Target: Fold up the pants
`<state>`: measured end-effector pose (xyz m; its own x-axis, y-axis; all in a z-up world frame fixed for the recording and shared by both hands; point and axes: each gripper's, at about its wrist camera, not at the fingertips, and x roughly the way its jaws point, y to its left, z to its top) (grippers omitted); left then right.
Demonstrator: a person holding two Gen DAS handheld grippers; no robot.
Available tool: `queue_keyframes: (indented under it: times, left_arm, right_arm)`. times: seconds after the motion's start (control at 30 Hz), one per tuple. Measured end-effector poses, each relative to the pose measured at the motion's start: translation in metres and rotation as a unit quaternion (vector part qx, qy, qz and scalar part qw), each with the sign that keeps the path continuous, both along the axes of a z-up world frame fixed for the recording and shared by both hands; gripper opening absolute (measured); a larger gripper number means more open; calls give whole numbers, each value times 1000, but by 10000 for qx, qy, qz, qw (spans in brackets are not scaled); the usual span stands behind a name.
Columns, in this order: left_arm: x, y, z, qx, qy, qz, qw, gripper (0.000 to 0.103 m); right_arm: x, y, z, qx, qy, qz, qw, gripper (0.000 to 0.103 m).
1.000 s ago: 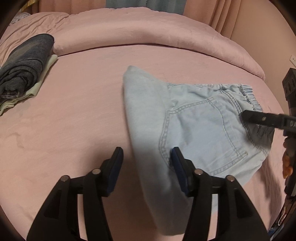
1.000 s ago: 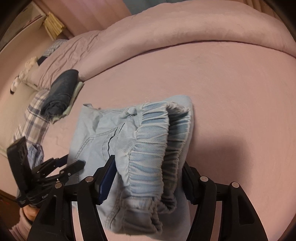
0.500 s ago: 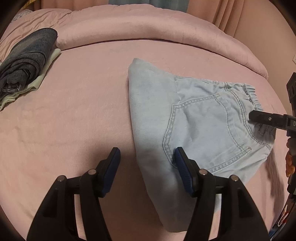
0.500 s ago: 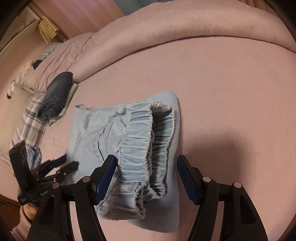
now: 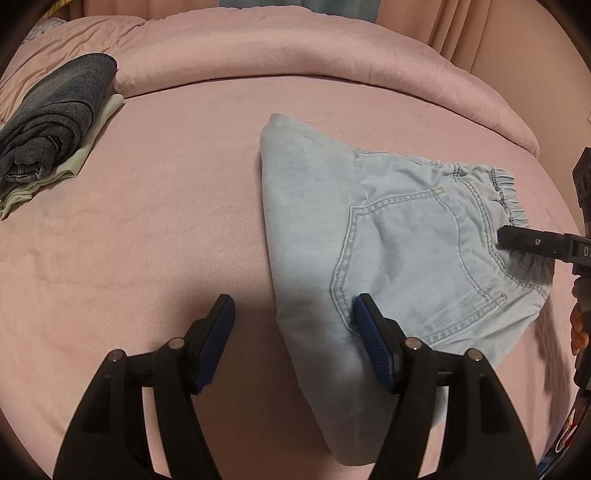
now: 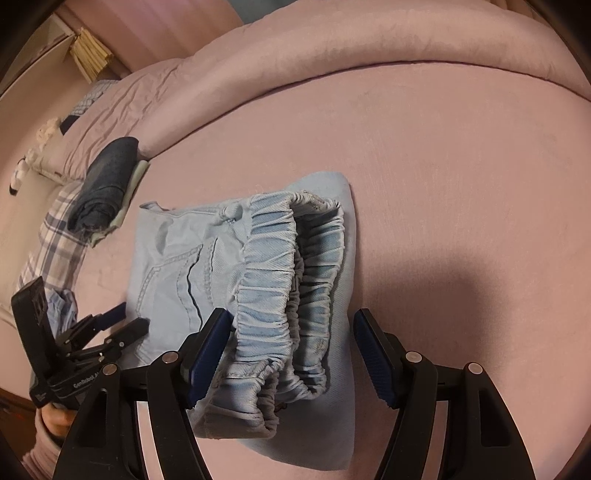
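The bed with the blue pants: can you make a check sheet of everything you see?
Surface: pink bed cover, smooth.
Job's things: light blue pants, folded, lying flat, elastic waistband toward the right gripper.
Clutter: folded dark jeans on a pale cloth; plaid fabric at the edge.
Grippers: left gripper and right gripper, jaws open, holding nothing.
Cables: nothing seen.
Surroundings: rolled pink duvet, curtains.

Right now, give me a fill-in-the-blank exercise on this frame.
1. The light blue pants lie folded on a ___ bedspread.
2. The right gripper is ___, its fingers either side of the elastic waistband.
3. The left gripper holds ___.
4. The dark folded garment rests on a ___ one.

Missing: pink; open; nothing; pale
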<state>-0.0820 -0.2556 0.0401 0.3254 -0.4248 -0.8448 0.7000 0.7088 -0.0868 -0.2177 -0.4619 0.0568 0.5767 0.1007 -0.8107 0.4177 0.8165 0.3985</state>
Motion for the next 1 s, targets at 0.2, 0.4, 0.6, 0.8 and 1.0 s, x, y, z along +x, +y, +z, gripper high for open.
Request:
queue_keyframes:
  times: [0.2,0.4,0.6,0.8,1.0]
  left_arm:
    - [-1,-2,1,77,-27,34,10000,68]
    - [-3,-2,2,128,-29,79,9999,68]
    - [-1,-4,7,61,-5,177,9998,68]
    - [6,-13,9,34,-123,275,9995,68]
    - [11,-21,-1,153,-43,255,9995,68]
  right_arm:
    - [2,4,1,-57,53,-17,10000,70]
    - [3,7,3,-117,111,-20,9999,70]
    - [-3,15,9,-162,72,66,9998,70]
    - [-12,26,9,-252,208,203,9993,70]
    - [-16,33,2,-405,381,212,9982,71]
